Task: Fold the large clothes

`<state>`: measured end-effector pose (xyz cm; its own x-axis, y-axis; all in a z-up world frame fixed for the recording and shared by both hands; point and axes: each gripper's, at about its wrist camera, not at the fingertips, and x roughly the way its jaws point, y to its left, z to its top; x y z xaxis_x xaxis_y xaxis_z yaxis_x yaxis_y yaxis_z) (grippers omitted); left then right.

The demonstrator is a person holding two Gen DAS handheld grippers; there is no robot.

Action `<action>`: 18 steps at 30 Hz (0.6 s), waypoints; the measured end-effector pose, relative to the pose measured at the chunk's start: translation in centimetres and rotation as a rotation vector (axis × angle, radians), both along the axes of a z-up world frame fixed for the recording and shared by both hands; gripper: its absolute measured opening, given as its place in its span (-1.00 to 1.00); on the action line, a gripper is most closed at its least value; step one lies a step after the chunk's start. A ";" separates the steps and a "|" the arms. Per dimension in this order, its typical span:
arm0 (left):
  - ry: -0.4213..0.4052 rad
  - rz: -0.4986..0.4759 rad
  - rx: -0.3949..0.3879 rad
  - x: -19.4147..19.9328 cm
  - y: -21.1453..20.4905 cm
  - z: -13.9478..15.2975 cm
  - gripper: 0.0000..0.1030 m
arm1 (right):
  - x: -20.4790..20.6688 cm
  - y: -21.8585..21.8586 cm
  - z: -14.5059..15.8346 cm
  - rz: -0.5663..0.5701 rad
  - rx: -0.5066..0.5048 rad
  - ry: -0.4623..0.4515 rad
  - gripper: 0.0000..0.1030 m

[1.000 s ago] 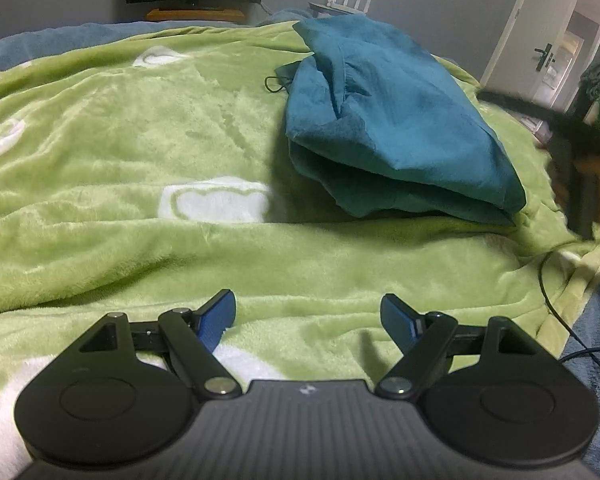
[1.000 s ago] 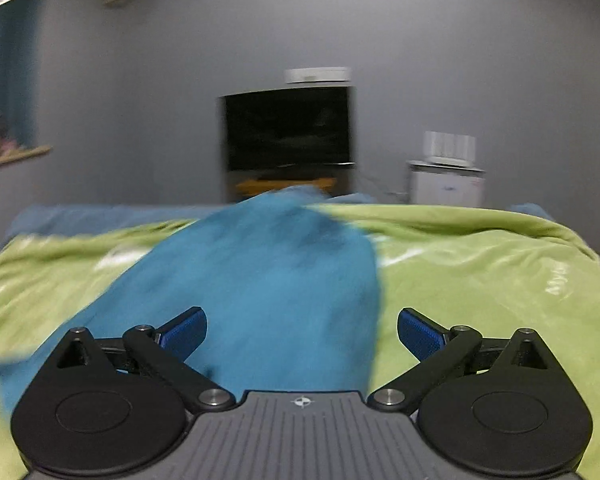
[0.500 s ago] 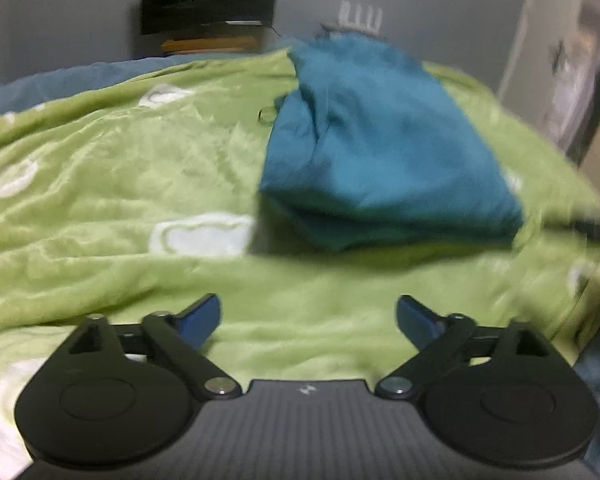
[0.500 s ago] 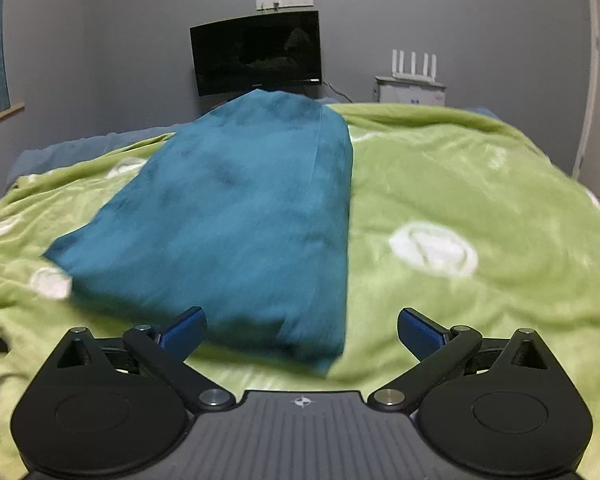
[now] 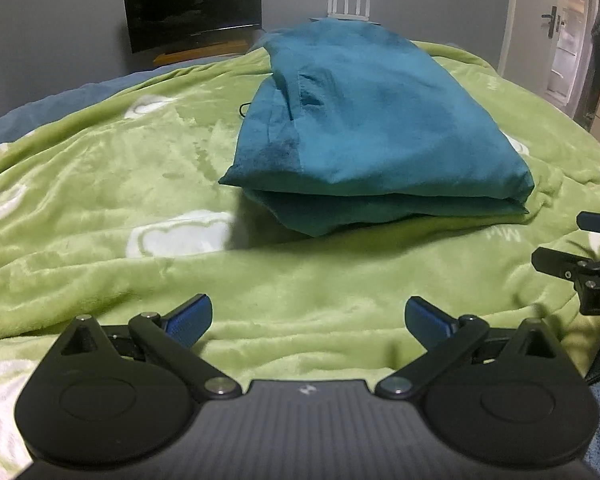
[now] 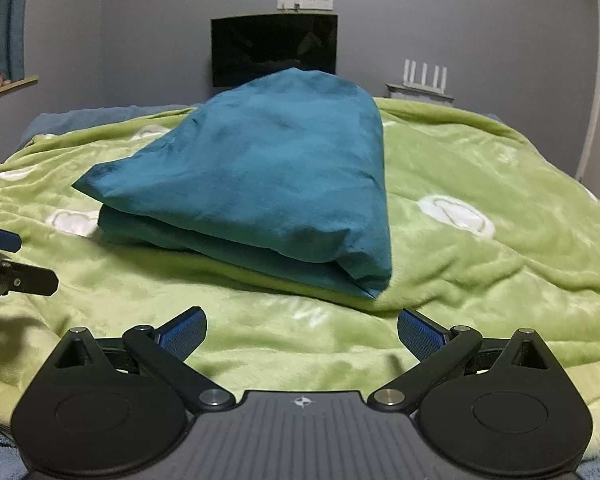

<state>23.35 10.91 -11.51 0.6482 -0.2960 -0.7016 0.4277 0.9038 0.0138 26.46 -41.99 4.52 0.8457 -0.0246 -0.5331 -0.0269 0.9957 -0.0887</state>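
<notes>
Left wrist view: folded teal garment (image 5: 380, 128) on the green blanket (image 5: 100, 184)
Left gripper (image 5: 308, 316) has just been opening and stands spread wide with nothing between its fingers; right gripper (image 6: 302, 330) is likewise spread and empty, both short of the garment

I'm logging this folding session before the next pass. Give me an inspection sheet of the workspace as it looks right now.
Surface: wrinkled green plush blanket with white patches covering a bed.
Job's things: teal garment, folded into stacked layers, lying on the blanket; neither tool touches it.
Clutter: nothing seen.
Grippers: left tool open, nothing between its blue pads, having just been opening; right tool open, nothing held.
Cables: thin dark cord loop at the garment's far left edge.
Surroundings: grey wall, dark screen, white router with antennas, white door.
</notes>
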 end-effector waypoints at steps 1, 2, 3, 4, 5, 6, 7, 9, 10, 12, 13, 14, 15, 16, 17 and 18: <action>-0.003 -0.001 0.008 0.0 -0.1 0.0 1.00 | 0.1 0.0 0.0 0.000 0.001 -0.001 1.00; -0.007 -0.004 0.016 0.0 -0.1 0.0 1.00 | 0.4 -0.1 -0.1 0.000 0.004 0.000 1.00; -0.012 -0.010 0.023 -0.1 -0.2 0.0 1.00 | 0.5 -0.1 -0.2 -0.003 0.009 0.004 1.00; -0.015 -0.017 0.027 -0.1 -0.3 0.0 1.00 | 0.7 -0.2 -0.3 -0.008 0.013 0.006 1.00; -0.017 -0.025 0.030 -0.2 -0.4 0.0 1.00 | 0.8 -0.3 -0.4 -0.013 0.017 0.007 1.00; -0.020 -0.030 0.032 -0.2 -0.4 0.0 1.00 | 1.0 -0.4 -0.5 -0.017 0.021 0.010 1.00; -0.022 -0.032 0.033 -0.2 -0.4 -0.1 1.00 | 1.1 -0.4 -0.6 -0.019 0.021 0.015 1.00; -0.020 -0.037 0.032 -0.2 -0.4 -0.1 1.00 | 1.3 -0.3 -0.8 -0.020 0.014 0.021 1.00; -0.019 -0.036 0.032 -0.2 -0.4 -0.1 1.00 | 1.3 -0.3 -0.9 -0.018 0.010 0.022 1.00; -0.016 -0.038 0.033 -0.1 -0.4 -0.1 1.00 | 1.3 -0.1 -1.0 -0.013 0.005 0.022 1.00; -0.016 -0.038 0.034 -0.2 -0.4 -0.1 1.00 | 1.3 -0.1 -1.0 -0.012 0.003 0.022 1.00; -0.016 -0.038 0.035 -0.2 -0.4 -0.1 1.00 | 1.3 -0.1 -1.0 -0.011 0.003 0.021 1.00; -0.017 -0.039 0.036 -0.2 -0.5 -0.1 1.00 | 1.3 -0.1 -1.0 -0.012 0.003 0.022 1.00; -0.017 -0.039 0.037 -0.2 -0.5 -0.1 1.00 | 1.3 -0.2 -1.0 -0.013 0.004 0.023 1.00; -0.017 -0.039 0.038 -0.2 -0.5 -0.1 1.00 | 1.3 -0.2 -1.0 -0.013 0.004 0.023 1.00; -0.017 -0.039 0.038 -0.2 -0.5 -0.1 1.00 | 1.3 -0.2 -0.9 -0.013 0.004 0.023 1.00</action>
